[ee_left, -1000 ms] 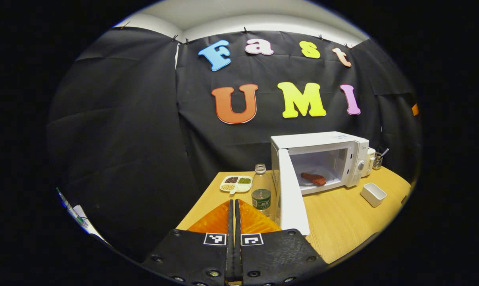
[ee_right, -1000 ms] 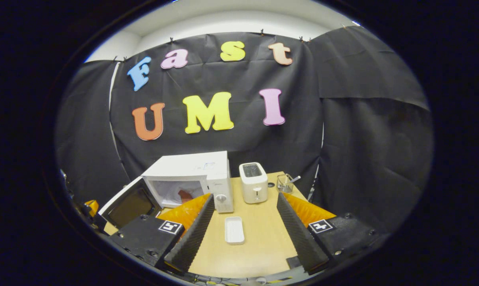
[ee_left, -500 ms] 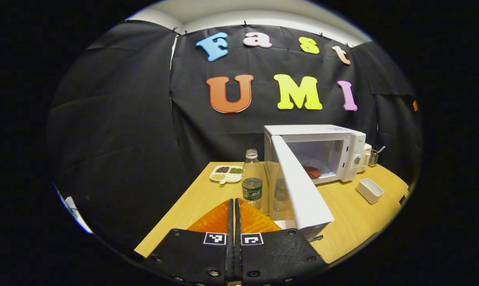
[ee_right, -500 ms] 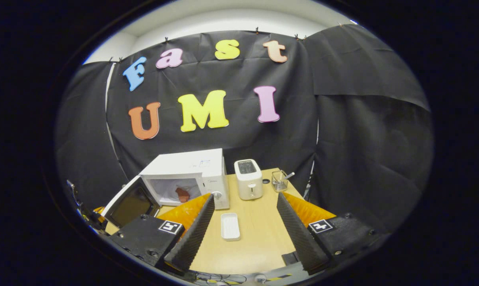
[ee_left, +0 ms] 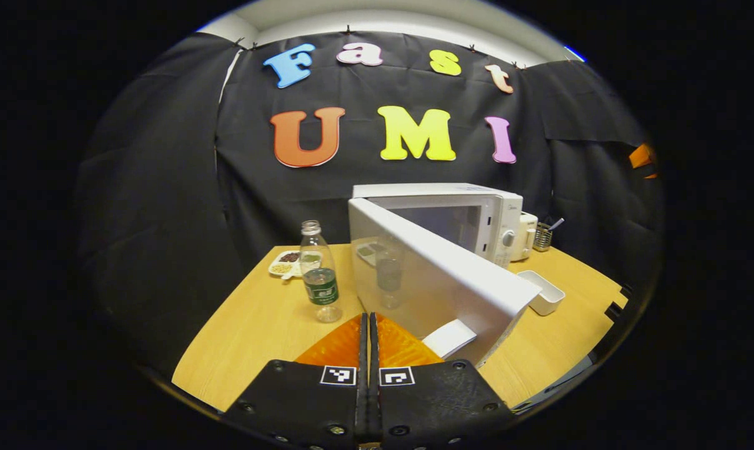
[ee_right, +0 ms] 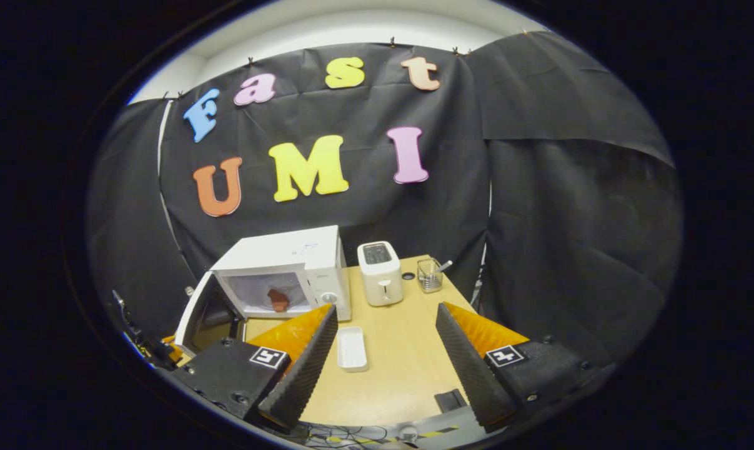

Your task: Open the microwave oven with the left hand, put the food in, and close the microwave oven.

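Observation:
The white microwave (ee_left: 442, 203) stands at the back of the wooden table (ee_left: 258, 325). Its door (ee_left: 433, 281) hangs about half open, outer face toward my left gripper (ee_left: 369, 334). That gripper is shut with nothing between its fingers, and its tips sit close to the door's outer face; I cannot tell whether they touch. In the right gripper view, the reddish food (ee_right: 278, 299) lies inside the microwave (ee_right: 289, 259), behind the angled door (ee_right: 197, 312). My right gripper (ee_right: 383, 353) hangs open and empty above the table's front, well clear of the microwave.
A clear plastic bottle (ee_left: 319, 281) and a sectioned snack tray (ee_left: 287, 262) stand left of the door. An empty white dish (ee_right: 352, 349) lies in front of the microwave. A white toaster (ee_right: 380, 281) and a glass utensil holder (ee_right: 428, 275) stand to its right.
The microwave door has swung from wide open to about half open. My left gripper, still shut, has moved round behind the door's outer face. The right gripper has drawn back slightly.

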The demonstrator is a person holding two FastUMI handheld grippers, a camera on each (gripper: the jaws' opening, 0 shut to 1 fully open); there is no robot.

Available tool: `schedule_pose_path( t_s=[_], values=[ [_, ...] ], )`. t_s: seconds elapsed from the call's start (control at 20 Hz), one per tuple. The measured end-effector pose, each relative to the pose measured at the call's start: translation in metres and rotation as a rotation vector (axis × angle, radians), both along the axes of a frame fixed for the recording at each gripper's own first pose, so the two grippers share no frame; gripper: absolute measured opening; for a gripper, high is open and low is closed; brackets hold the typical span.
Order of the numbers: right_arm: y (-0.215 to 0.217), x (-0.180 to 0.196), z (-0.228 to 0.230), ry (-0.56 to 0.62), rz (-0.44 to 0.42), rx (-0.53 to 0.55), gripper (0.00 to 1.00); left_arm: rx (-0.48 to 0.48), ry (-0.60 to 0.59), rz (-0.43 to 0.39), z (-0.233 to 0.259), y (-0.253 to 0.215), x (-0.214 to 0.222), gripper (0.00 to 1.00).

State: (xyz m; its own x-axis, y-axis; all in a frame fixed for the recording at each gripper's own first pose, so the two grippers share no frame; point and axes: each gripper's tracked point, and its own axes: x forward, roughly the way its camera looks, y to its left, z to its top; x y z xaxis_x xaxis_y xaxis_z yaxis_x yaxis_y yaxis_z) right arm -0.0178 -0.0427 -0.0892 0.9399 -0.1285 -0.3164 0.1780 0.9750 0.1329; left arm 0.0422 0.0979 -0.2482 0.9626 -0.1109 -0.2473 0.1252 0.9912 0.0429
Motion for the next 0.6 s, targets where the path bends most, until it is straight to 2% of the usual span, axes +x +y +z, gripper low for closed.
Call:
schedule_pose_path(
  t_s=[0.35, 0.4, 0.45, 0.6],
  values=[
    [-0.041, -0.002, -0.002, 0.006, -0.031, 0.019, 1.0, -0.003, 0.004, -0.122, -0.006, -0.076, 0.025, 0.0],
    [-0.046, -0.002, -0.001, 0.005, -0.032, 0.019, 0.9, -0.003, 0.004, -0.134, -0.005, -0.088, 0.029, 0.0],
    [-0.053, -0.002, 0.0, 0.004, -0.036, 0.017, 1.0, -0.002, 0.002, -0.145, -0.006, -0.098, 0.035, 0.0],
    [-0.071, 0.004, 0.002, 0.003, -0.035, 0.016, 1.0, 0.005, -0.008, -0.175, -0.003, -0.129, 0.054, 0.0]
  ],
)
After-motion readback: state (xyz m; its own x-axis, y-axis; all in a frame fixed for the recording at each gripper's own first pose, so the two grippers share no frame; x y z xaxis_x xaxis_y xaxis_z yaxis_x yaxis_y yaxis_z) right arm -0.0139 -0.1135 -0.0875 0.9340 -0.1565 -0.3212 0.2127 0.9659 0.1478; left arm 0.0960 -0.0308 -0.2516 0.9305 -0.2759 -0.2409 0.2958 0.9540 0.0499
